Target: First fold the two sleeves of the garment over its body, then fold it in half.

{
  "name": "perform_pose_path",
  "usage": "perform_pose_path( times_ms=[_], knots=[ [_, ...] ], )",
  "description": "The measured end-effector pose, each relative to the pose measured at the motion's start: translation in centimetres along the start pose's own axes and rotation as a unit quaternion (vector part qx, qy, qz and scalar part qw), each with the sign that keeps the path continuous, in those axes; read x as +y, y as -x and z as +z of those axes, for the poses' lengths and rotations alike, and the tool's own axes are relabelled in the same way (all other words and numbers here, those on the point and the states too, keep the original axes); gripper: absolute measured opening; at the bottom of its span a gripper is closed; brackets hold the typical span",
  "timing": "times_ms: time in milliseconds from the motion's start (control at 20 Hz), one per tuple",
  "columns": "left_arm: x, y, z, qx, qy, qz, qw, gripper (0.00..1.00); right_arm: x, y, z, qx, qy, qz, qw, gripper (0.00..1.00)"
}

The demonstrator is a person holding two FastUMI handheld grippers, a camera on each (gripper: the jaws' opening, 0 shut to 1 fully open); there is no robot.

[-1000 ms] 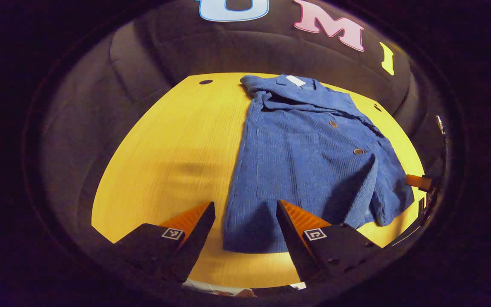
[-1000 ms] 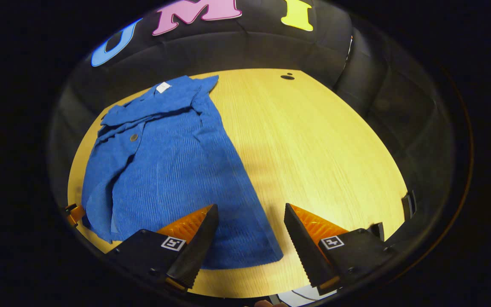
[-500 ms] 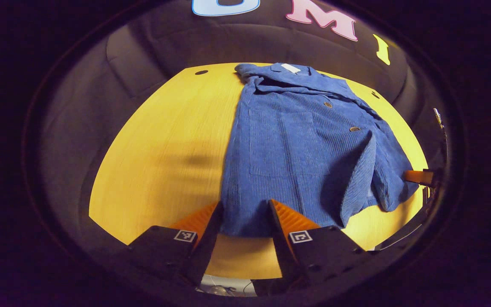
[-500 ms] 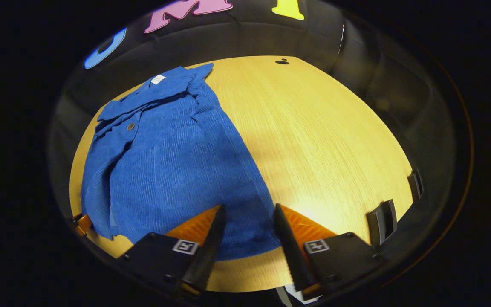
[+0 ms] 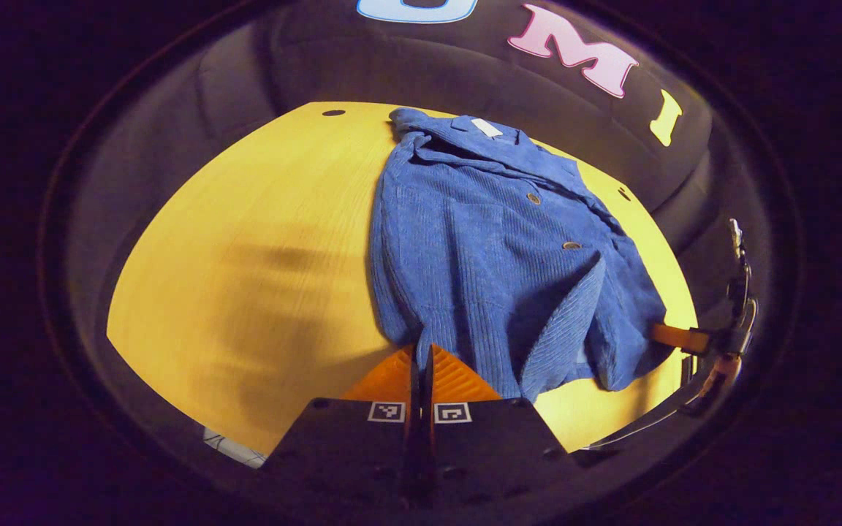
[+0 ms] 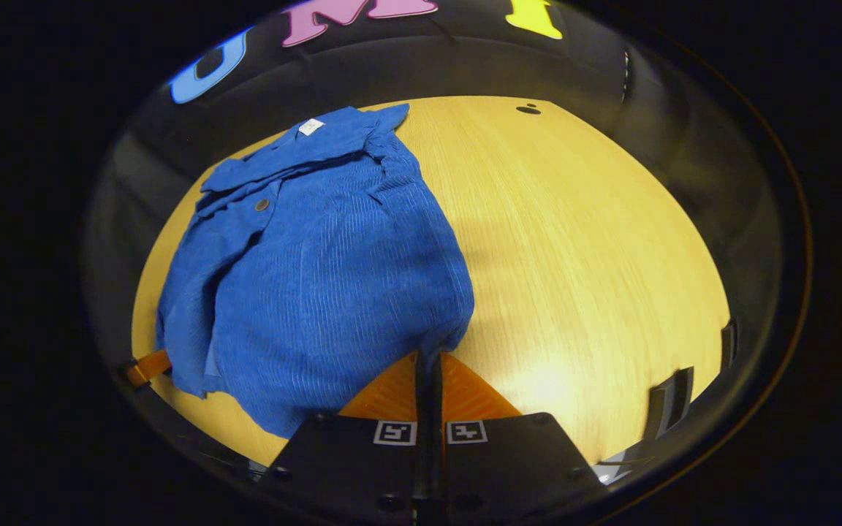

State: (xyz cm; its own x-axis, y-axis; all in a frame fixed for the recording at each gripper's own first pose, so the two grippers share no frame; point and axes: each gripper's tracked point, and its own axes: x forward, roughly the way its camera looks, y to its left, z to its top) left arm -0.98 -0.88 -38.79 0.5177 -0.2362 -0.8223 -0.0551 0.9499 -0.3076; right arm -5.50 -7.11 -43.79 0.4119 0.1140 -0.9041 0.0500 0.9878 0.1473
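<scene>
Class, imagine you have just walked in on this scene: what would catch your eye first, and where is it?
The blue corduroy jacket stands out first, lying on the yellow wooden table with its collar at the far edge and its sleeves folded over its body. Next come the left gripper and right gripper, each at a near hem corner with its jaws closed on the bunched cloth.

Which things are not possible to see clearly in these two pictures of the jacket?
- Left gripper view: the hem corner pinched by the left gripper is hidden between its closed fingers.
- Right gripper view: the same for the right gripper.
- Both views: the underside of the blue jacket is hidden by the garment itself.
- Left gripper view: the wooden table is blurred.
</scene>
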Motion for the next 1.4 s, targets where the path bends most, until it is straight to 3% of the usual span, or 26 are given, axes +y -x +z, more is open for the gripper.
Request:
perform_pose_path(
  times_ms=[150,400,650,850,1000,1100,1150,1250,1300,1350,1400],
  knots=[
    [-0.5,0.0,0.7,-0.002,-0.007,-0.007,1.000,0.00,0.1,0.5,1.0,-0.011,0.001,0.009,1.000,0.01],
    [-2.2,2.1,5.5,-0.049,-0.005,-0.038,0.998,0.00,2.6,2.6,7.1,-0.065,0.008,0.037,0.997,0.01],
    [-3.1,2.9,14.4,-0.102,-0.038,-0.056,0.992,0.00,6.6,3.4,16.1,-0.116,-0.002,0.074,0.991,0.01],
    [-2.9,1.5,24.6,-0.152,-0.069,-0.061,0.984,0.00,9.8,2.0,25.9,-0.172,0.002,0.091,0.981,0.01],
    [-2.6,-0.8,34.7,-0.216,-0.099,-0.057,0.970,0.00,11.7,-0.3,34.4,-0.223,0.022,0.079,0.971,0.01],
    [-2.8,-3.2,41.7,-0.276,-0.121,-0.051,0.952,0.00,11.8,-2.9,40.3,-0.257,0.028,0.058,0.964,0.01],
    [-2.5,-4.9,45.2,-0.310,-0.125,-0.042,0.941,0.00,11.6,-4.7,42.6,-0.262,0.027,0.048,0.964,0.01],
    [-1.9,-9.1,49.2,-0.331,-0.127,-0.018,0.935,0.00,10.6,-8.5,45.5,-0.271,0.019,0.018,0.962,0.01],
    [-1.3,-12.1,49.9,-0.323,-0.132,-0.008,0.937,0.05,9.7,-10.7,46.3,-0.278,0.017,0.000,0.961,0.13],
    [-0.6,-14.8,49.8,-0.309,-0.142,0.014,0.940,0.19,9.2,-12.2,46.9,-0.291,0.028,-0.012,0.956,0.16],
    [0.3,-16.3,48.7,-0.283,-0.158,0.048,0.945,0.52,8.5,-13.3,46.9,-0.299,0.048,-0.036,0.952,0.37]
  ],
)
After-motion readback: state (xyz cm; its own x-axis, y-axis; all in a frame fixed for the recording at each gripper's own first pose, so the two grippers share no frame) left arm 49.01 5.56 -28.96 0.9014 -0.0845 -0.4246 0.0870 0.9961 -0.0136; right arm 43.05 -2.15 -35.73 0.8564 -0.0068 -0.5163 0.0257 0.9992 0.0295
